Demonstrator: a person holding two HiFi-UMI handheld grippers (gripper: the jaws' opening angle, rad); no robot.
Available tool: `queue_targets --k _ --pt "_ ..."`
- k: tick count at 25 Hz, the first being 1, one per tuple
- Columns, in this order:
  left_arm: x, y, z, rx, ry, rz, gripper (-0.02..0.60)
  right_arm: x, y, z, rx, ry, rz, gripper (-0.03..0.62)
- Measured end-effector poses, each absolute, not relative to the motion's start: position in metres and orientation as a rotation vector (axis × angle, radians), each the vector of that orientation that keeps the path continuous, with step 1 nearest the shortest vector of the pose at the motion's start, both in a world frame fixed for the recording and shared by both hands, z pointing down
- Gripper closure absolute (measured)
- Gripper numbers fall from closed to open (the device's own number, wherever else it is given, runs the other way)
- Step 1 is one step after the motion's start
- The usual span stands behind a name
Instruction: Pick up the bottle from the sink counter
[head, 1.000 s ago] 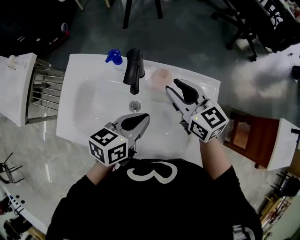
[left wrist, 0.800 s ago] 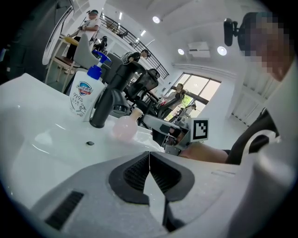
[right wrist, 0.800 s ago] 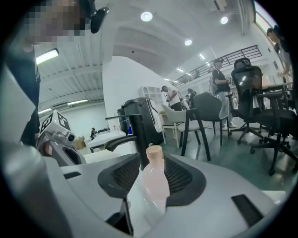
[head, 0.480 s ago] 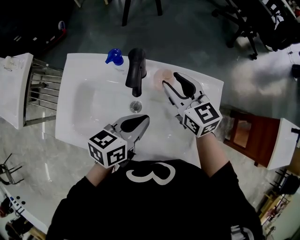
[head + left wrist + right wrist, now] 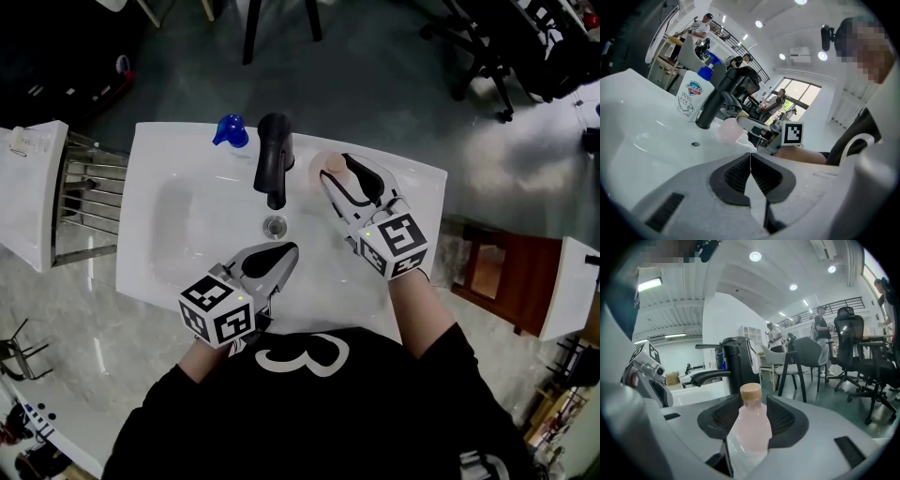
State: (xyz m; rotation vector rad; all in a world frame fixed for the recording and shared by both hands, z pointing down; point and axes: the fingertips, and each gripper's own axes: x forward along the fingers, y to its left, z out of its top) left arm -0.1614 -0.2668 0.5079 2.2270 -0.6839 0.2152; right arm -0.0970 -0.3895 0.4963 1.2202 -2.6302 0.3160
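Since a second ago the right gripper has been sliding away from the body across the sink counter and spreading its jaws, while the left one has been drifting only slightly. Nearest the person, the left gripper is hovering over the front edge of the basin with its jaws pressed together on nothing. Further out, the right gripper is standing at its widest. The pale pink bottle with the tan cap is sitting upright between its ribbed pads, on the counter just right of the black faucet. The pads are flanking it without visibly pressing. Judging from this, the grasp is being set up and not yet made. Doing it well is calling for easing in a touch deeper, so the pads are meeting the wider body rather than the tapering shoulder. It is also calling for keeping the gripper level, closing evenly so the light bottle is not tipping toward the faucet, then lifting straight up. Beyond, the blue-topped soap bottle is standing at the back edge left of the faucet, well apart and needing no attention
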Motion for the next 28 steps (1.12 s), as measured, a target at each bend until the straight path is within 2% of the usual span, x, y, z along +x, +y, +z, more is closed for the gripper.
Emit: queue_targets --k 28 --pt "-0.180 -0.274 0.515 2.182 -0.722 0.169 0.566 -0.100 -0.396 0.498 1.295 -2.593 0.216 0.445"
